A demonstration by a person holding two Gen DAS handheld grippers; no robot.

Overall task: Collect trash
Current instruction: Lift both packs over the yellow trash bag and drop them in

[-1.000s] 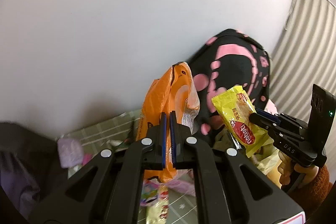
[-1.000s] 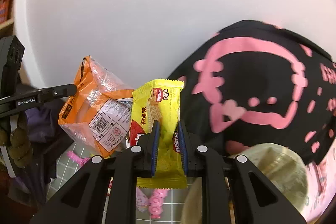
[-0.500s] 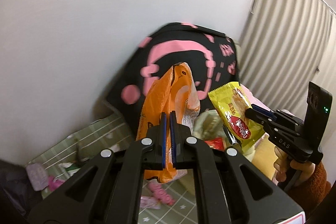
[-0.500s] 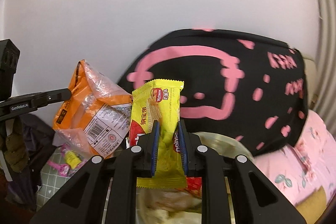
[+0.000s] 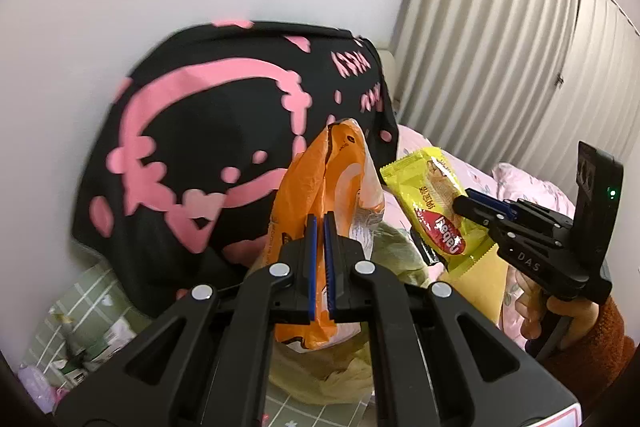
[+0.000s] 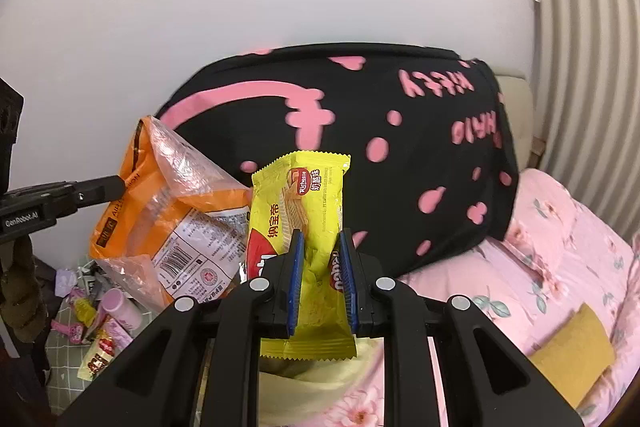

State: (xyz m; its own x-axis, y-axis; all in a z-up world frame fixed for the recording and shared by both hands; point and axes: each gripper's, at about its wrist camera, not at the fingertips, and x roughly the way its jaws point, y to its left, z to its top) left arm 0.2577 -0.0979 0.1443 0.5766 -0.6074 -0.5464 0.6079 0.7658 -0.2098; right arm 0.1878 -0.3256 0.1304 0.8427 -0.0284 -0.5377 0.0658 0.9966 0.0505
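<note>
My left gripper (image 5: 320, 223) is shut on an orange snack bag (image 5: 332, 187), held up in the air; the bag also shows in the right wrist view (image 6: 172, 211). My right gripper (image 6: 320, 243) is shut on a yellow wafer wrapper (image 6: 308, 195), also seen in the left wrist view (image 5: 436, 207) to the right of the orange bag. Below both sits a pale yellow plastic bag (image 5: 336, 375), partly hidden by the grippers. More small wrappers (image 6: 100, 323) lie on the green checked mat (image 6: 60, 379) at the lower left.
A large black cushion with pink print (image 6: 380, 147) leans on the white wall behind. A pink floral bedspread (image 6: 560, 267) with a mustard pad (image 6: 572, 351) lies to the right. Ribbed curtains (image 5: 500, 47) hang at the far right.
Both grippers have swung to the right with their wrappers still held. The black cushion and pink bed have come into view; the mat with litter has slid to the lower left.
</note>
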